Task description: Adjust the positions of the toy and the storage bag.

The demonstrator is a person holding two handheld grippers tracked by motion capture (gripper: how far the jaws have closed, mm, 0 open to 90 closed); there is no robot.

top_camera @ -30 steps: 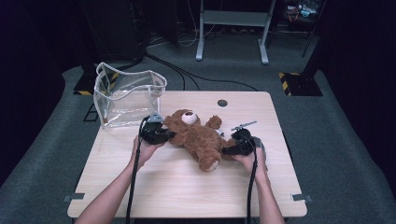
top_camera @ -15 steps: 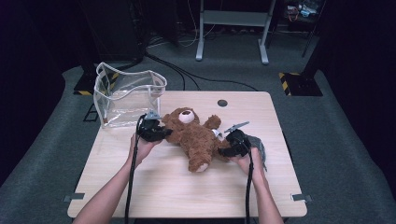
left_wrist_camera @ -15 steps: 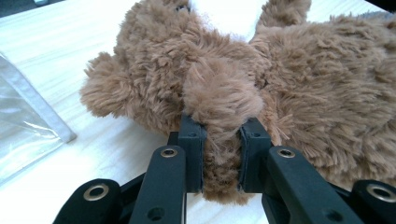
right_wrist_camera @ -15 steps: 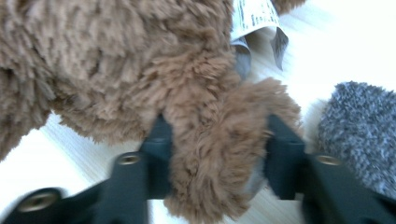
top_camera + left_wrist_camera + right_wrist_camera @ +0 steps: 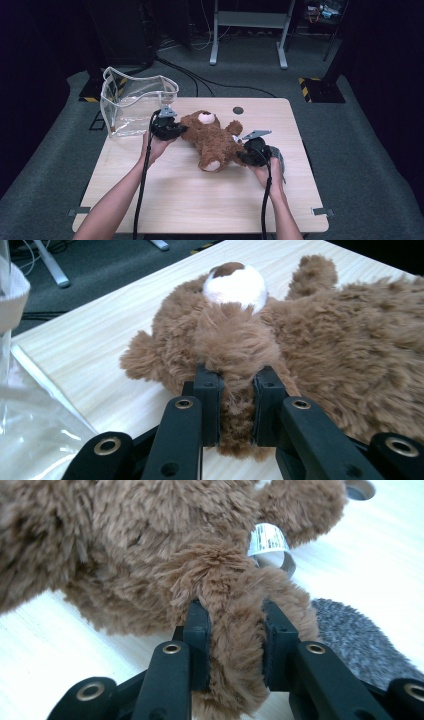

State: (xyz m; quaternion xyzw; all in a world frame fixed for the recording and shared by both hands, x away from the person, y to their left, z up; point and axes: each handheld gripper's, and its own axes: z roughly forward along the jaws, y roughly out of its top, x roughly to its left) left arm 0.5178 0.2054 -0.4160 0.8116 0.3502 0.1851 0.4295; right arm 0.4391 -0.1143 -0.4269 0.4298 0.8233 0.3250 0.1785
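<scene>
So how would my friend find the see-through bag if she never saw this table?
Start at the wooden table and go to its far left corner, past the brown teddy bear. The see-through bag stands there with its top open. It is the one clear, shiny thing; the bear beside it is furry.

The high view looks forward and down on the whole worktop [image 5: 200, 200] from above the person's side. Each tool view sits low and very close, looking along its own jaws. All three share the bear [image 5: 212, 140] [image 5: 320, 355] [image 5: 150, 545].
</scene>
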